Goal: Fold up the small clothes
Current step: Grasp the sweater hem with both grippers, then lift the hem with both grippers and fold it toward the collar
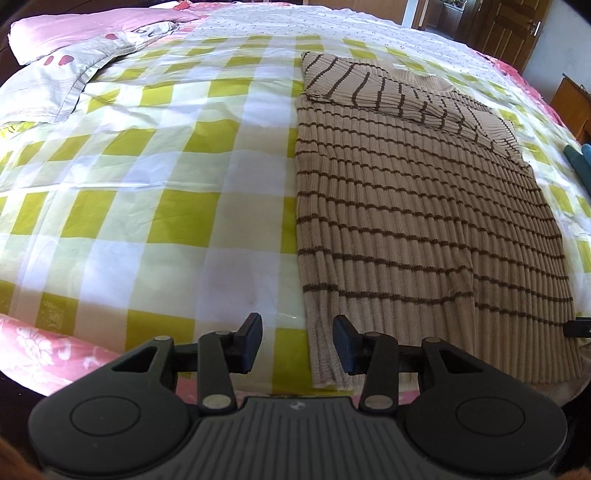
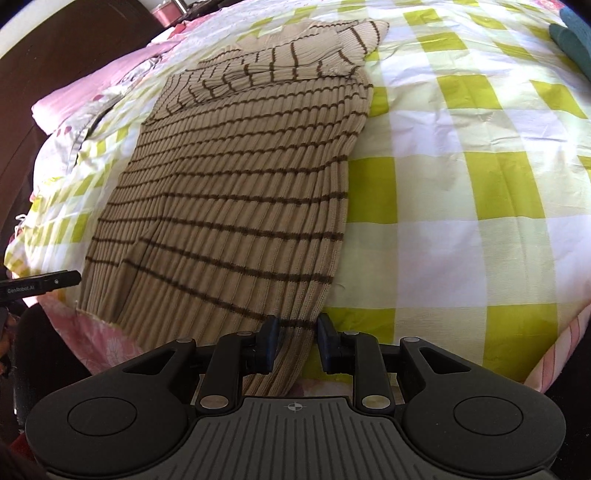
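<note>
A tan ribbed sweater with thin brown stripes [image 1: 417,206] lies flat on the yellow-and-white checked bedspread [image 1: 155,177], both sleeves folded across its chest at the far end. My left gripper [image 1: 297,345] is open and empty, hovering over the sweater's near left hem corner. In the right wrist view the same sweater [image 2: 236,184] fills the left half. My right gripper [image 2: 297,343] is open, its jaws standing on either side of the sweater's near right hem corner, with cloth between them but not pinched.
Pink and grey pillows [image 1: 74,55] lie at the bed's far left. A teal cloth [image 2: 572,37] sits at the far right. A pink floral sheet [image 1: 40,350] edges the near side of the bed. A wooden door [image 1: 509,26] stands beyond.
</note>
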Motion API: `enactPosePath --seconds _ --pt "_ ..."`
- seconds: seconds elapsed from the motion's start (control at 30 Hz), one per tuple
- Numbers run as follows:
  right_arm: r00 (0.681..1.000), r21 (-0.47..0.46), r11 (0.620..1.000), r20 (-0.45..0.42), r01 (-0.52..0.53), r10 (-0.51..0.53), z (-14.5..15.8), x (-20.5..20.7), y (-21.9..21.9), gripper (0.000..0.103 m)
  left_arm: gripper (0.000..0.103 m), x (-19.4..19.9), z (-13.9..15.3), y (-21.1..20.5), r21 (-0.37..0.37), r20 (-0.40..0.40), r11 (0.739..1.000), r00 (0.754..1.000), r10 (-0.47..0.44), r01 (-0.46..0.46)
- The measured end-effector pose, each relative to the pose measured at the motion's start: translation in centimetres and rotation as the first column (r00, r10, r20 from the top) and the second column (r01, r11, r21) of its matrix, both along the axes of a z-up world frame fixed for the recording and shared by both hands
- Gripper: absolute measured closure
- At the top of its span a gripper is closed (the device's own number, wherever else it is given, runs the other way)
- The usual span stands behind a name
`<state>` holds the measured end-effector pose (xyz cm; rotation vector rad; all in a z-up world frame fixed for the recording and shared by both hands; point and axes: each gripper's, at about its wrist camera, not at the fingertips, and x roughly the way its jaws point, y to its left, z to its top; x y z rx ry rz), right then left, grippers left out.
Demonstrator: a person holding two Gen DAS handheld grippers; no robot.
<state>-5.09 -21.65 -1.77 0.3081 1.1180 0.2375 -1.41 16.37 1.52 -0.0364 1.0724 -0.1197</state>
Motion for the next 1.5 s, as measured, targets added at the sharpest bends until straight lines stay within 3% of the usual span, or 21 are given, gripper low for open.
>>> enactPosePath --seconds 0.17,0.4,0.5,0.63,0.73,0.83,0.93,1.07,1.17,1.5 --pt "1.000 0.019 1.000 -0.008 -0.004 0.005 0.0 0.0 0.0 0.079 0.057 -0.3 -0.3 -0.5 0.032 -0.005 0.999 0.999 -0.033 0.033" --pt "1.000 0.014 1.000 -0.003 -0.017 0.017 0.0 0.0 0.2 0.079 0.077 0.2 -1.1 -2.9 0.092 -0.045 0.987 0.991 -0.126 0.130" --pt "1.000 0.018 1.000 -0.002 -0.017 0.017 -0.1 0.1 0.2 0.079 0.079 0.4 -1.5 -4.0 0.129 -0.049 0.980 0.988 -0.145 0.151" --pt "1.000 0.015 1.000 -0.001 -0.022 0.022 -0.2 0.2 0.3 0.079 0.079 0.9 -1.4 -3.9 0.113 -0.066 0.985 0.990 -0.126 0.133" --pt "1.000 0.017 1.000 -0.002 -0.024 0.024 -0.3 0.2 0.3 0.080 0.082 0.9 -1.3 -3.2 0.069 -0.073 0.992 0.992 -0.102 0.107" --pt "1.000 0.046 0.999 -0.005 -0.012 0.012 -0.3 0.2 -0.1 0.094 0.087 0.9 -1.3 -2.4 0.008 -0.071 0.998 0.995 -0.068 0.069" --pt "1.000 0.109 0.994 -0.007 0.012 -0.011 -0.3 0.1 -0.8 0.096 0.088 0.9 -1.0 -1.7 -0.063 -0.063 0.997 0.997 -0.047 0.043" --pt "0.998 0.219 0.974 0.027 0.050 -0.057 0.4 0.0 -1.8 0.096 0.088 1.2 0.1 -0.5 -0.237 -0.036 0.971 0.999 0.003 -0.011" --pt "0.993 0.278 0.957 0.059 0.083 -0.103 1.2 0.2 -2.6 0.096 0.088 1.8 0.8 0.3 -0.324 -0.007 0.945 0.999 0.047 -0.047" --pt "0.977 0.349 0.925 0.095 0.148 -0.191 3.1 0.3 -4.2 0.096 0.092 2.5 1.4 1.6 -0.402 0.044 0.912 0.993 0.111 -0.084"
